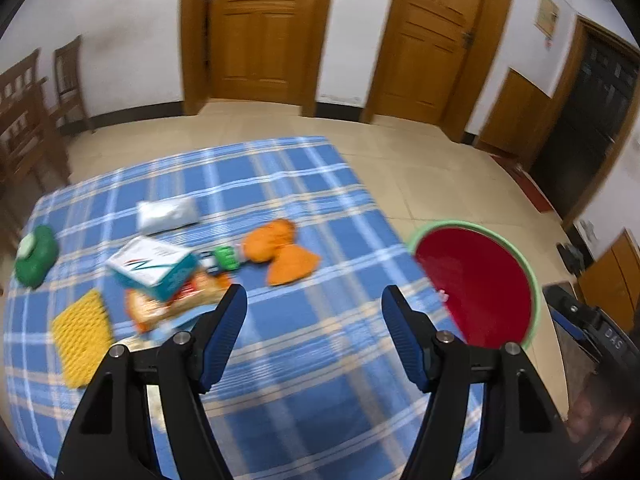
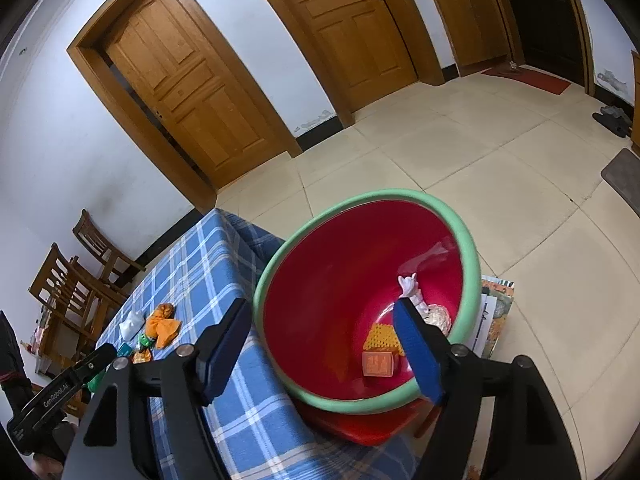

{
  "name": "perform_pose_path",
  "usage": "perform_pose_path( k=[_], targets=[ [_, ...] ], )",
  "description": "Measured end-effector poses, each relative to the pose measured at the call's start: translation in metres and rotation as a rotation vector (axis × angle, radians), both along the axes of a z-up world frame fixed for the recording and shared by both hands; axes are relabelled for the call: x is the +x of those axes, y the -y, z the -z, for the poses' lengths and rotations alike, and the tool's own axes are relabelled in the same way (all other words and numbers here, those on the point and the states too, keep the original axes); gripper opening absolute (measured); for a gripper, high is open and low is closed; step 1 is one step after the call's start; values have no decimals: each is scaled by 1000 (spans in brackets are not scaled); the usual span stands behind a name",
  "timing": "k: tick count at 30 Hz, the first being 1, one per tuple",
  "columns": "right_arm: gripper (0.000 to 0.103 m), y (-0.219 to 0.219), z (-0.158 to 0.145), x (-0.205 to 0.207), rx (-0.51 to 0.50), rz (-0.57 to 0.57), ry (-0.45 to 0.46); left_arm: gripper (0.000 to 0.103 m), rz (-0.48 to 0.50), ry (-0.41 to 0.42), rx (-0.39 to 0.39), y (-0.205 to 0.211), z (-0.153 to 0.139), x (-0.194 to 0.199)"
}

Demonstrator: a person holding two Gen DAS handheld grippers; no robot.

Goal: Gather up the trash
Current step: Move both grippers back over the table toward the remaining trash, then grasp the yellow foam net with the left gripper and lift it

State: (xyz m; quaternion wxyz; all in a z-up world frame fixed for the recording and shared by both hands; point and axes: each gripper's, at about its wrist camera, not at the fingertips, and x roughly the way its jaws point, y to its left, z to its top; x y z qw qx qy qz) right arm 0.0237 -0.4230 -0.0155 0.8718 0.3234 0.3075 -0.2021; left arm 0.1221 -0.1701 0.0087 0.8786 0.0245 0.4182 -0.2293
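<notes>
A red bin with a green rim (image 1: 480,280) stands off the table's right edge; in the right wrist view the bin (image 2: 360,304) holds an orange box (image 2: 377,364), a yellow mesh piece (image 2: 383,336) and white wrappers (image 2: 412,288). On the blue plaid table (image 1: 300,340) lie an orange crumpled wrapper (image 1: 280,252), a teal-and-white box (image 1: 154,268), a snack bag (image 1: 176,304), a white packet (image 1: 168,212), a yellow sponge (image 1: 82,336), a green item (image 1: 36,256). My left gripper (image 1: 314,304) is open and empty above the table. My right gripper (image 2: 320,320) is open over the bin.
Wooden chairs (image 1: 28,120) stand at the table's far left. Two wooden doors (image 1: 260,28) are in the back wall. A tiled floor (image 2: 480,152) lies beyond the bin. A red stool (image 2: 360,424) sits under the bin. Papers (image 2: 494,312) lie beside it.
</notes>
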Motion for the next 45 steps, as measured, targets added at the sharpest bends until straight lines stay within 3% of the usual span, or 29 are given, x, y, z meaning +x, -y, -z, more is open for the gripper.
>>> perform_pose_path(
  k=[14,27,36,45],
  targets=[
    [78,-26,3,15,-7,-61,-26,70,-214,-2,-1,-91,7,16],
    [78,-41,8,22,-10,-96,-47,70,-416,-51,93,-162,46,40],
    [78,-49,14,28,-11,-119,-76,70,-435,-150,75,-175,77,50],
    [78,-59,20,35,-8,-139,-101,81,-425,-146,87,-171,85,52]
  ],
)
